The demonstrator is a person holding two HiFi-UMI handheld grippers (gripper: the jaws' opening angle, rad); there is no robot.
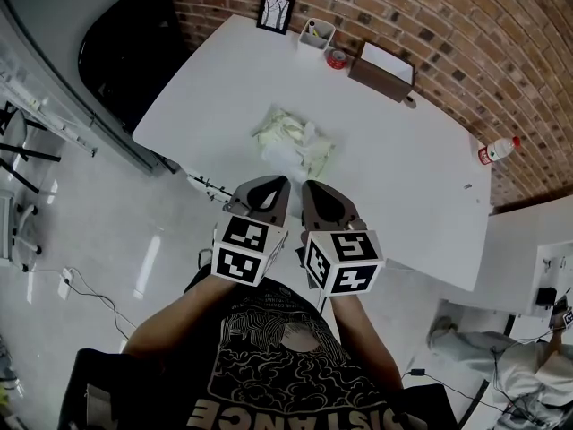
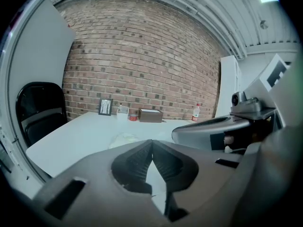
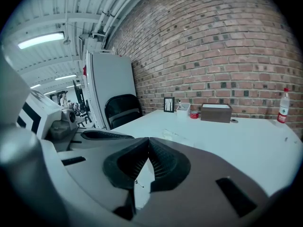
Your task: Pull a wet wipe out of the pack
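Note:
The wet wipe pack (image 1: 293,140), pale green with crumpled white at its top, lies in the middle of the white table (image 1: 403,150). It shows faintly in the left gripper view as a pale patch (image 2: 124,138), and also in the right gripper view (image 3: 174,135). My left gripper (image 1: 281,183) and right gripper (image 1: 307,186) hover side by side at the table's near edge, short of the pack. Both are shut with nothing between the tips, as seen in the left gripper view (image 2: 151,142) and the right gripper view (image 3: 148,140).
At the far side stand a small picture frame (image 1: 276,12), a white cup (image 1: 316,35), a red-lidded tub (image 1: 337,58) and a brown box (image 1: 382,70). A water bottle (image 1: 498,150) stands at the right end. A black chair (image 1: 125,43) is at the left.

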